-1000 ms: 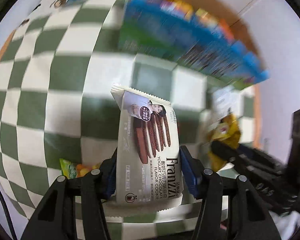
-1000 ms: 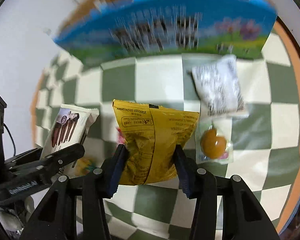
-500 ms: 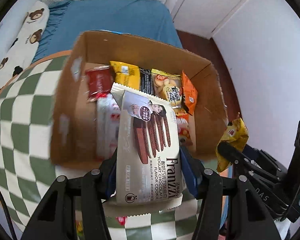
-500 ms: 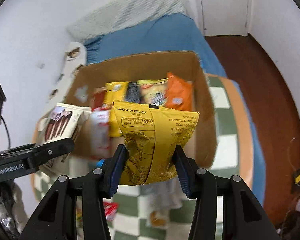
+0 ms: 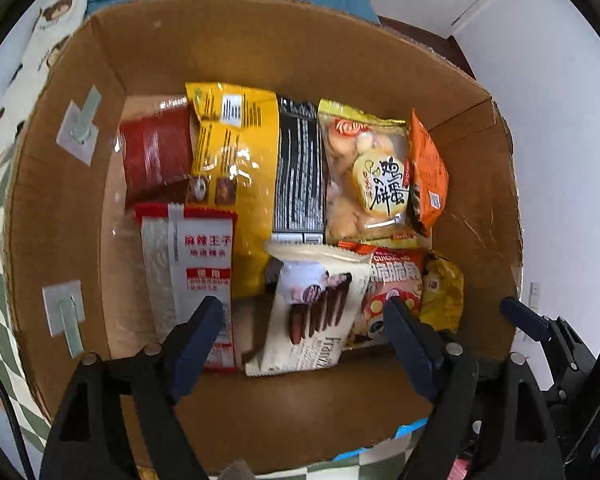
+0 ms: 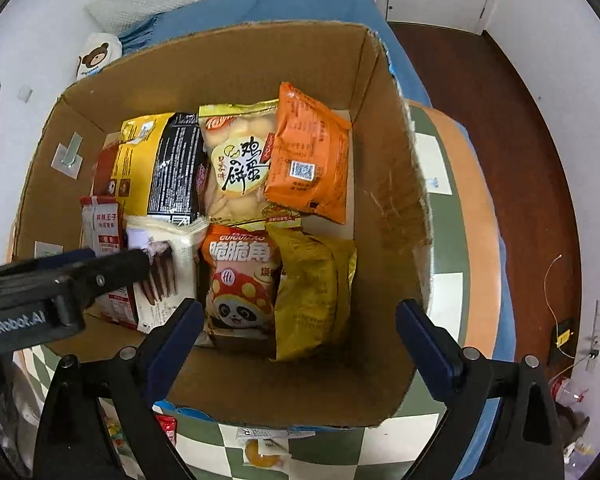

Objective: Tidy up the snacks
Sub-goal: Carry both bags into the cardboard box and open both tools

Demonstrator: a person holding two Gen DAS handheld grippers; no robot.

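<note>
A cardboard box (image 5: 60, 208) (image 6: 384, 184) holds several snack packs. The white Franzzi cookie pack (image 5: 316, 312) (image 6: 164, 264) lies in the box near its front wall, tilted. The yellow snack bag (image 6: 312, 292) (image 5: 442, 292) lies at the front right of the box, beside a panda-print pack (image 6: 240, 280). My left gripper (image 5: 300, 344) is open and empty above the cookie pack. My right gripper (image 6: 300, 340) is open and empty above the yellow bag.
The box stands on a green-and-white checked tablecloth (image 6: 440, 264). Loose snacks lie in front of the box: a small orange-filled packet (image 6: 264, 450) and a red packet (image 6: 166, 428). A blue bed (image 6: 284, 0) is behind; wooden floor (image 6: 520, 160) to the right.
Both grippers have opened over the box. The cookie pack left my left gripper and the yellow bag left my right gripper; both now lie inside the box.
</note>
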